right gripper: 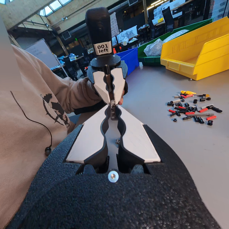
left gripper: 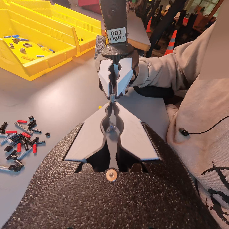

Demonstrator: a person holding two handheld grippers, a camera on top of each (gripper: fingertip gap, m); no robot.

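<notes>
My two grippers meet tip to tip above the grey table. My left gripper is shut on the near end of a small grey piece. My right gripper faces it, shut on the far end. In the right wrist view, my right gripper is shut on a dark grey beam with holes. The beam's light end, with a cross-shaped hole, reaches the tips of my left gripper. I cannot tell whether this is one piece or two joined.
A pile of small black, red and grey parts lies on the table. Yellow bins stand behind it, one holding loose parts, with a blue bin and a green bin farther off. A person's beige sleeves flank the grippers. The grippers are tip to tip, or close to it.
</notes>
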